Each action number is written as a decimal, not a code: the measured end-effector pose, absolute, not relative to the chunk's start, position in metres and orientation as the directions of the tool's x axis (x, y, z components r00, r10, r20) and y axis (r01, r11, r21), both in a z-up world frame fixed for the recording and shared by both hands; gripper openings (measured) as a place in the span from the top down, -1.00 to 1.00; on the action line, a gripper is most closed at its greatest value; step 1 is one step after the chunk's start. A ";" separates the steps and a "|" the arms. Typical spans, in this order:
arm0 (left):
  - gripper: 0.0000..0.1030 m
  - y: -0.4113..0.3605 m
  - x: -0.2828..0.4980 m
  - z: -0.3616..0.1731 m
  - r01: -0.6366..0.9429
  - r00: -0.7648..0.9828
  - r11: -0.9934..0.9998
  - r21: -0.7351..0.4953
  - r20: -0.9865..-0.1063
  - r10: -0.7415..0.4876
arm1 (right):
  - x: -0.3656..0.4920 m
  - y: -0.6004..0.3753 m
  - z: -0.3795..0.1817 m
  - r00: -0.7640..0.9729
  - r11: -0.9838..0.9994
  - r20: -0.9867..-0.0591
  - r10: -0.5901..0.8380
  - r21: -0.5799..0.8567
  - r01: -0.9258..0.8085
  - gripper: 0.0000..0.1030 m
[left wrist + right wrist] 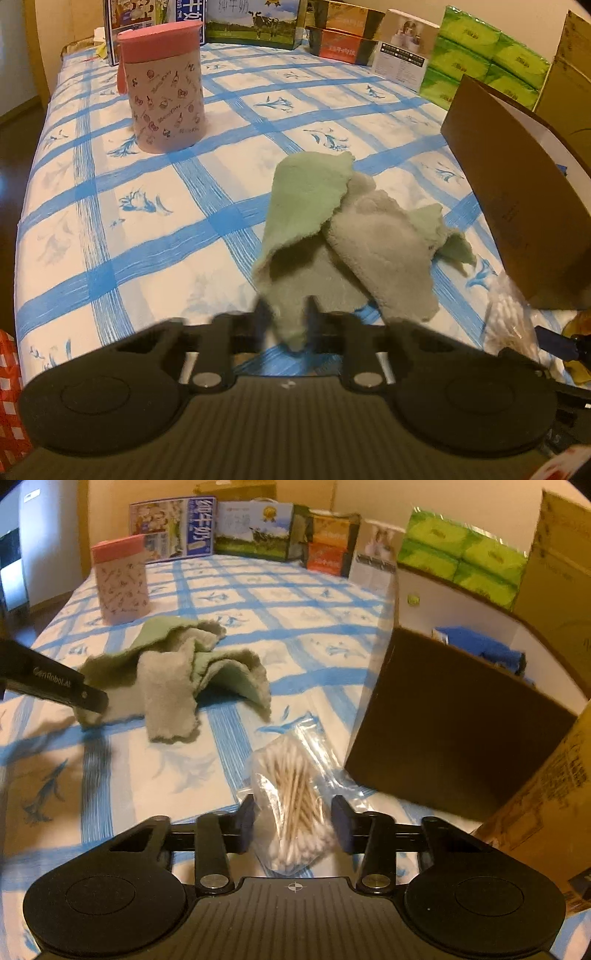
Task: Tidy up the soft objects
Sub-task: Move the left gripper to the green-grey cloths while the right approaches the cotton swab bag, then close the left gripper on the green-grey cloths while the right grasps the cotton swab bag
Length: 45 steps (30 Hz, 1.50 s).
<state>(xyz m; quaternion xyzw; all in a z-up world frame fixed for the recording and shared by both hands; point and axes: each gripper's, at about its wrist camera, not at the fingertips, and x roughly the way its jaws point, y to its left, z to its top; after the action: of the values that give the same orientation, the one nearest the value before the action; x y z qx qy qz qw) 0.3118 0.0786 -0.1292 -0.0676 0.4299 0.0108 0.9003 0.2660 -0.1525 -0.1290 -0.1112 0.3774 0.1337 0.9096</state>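
My left gripper (pixel 286 317) is clamped on the near corner of the cloth (pixel 343 236), crumpled mid-table. My right gripper (pixel 293 825) straddles the swab bag (pixel 295 797), pads not quite pressing. I'd squeeze gently, lift both slowly, and steer them toward the box (pixel 458 716) on the right

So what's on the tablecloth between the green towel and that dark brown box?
In the right wrist view, only bare blue-checked tablecloth separates the green towel from the brown box; the cotton swab bag lies nearer the camera.
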 end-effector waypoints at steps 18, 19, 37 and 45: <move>0.96 0.065 0.161 -0.069 0.124 0.596 0.985 -0.116 -0.786 -0.168 | 0.178 -0.183 -0.095 0.550 0.930 -0.768 0.328 0.161 -0.330 0.51; 0.96 0.064 0.152 -0.064 0.136 0.592 0.983 -0.124 -0.785 -0.182 | 0.171 -0.186 -0.094 0.544 0.930 -0.770 0.333 0.172 -0.326 0.51; 0.92 0.046 0.219 -0.103 0.137 0.542 0.981 -0.138 -0.819 -0.191 | 0.151 -0.206 -0.096 0.528 0.941 -0.782 0.331 0.230 -0.249 0.51; 0.32 0.063 0.203 -0.105 0.115 0.530 0.978 -0.172 -0.822 -0.207 | 0.157 -0.200 -0.105 0.517 0.939 -0.790 0.330 0.216 -0.269 0.51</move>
<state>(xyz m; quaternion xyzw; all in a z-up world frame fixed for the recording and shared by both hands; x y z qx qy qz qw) 0.2025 0.0632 -0.1054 -0.0482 0.4758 -0.0920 0.8734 0.1570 -0.2002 -0.1054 0.0329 0.4602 0.1721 0.8703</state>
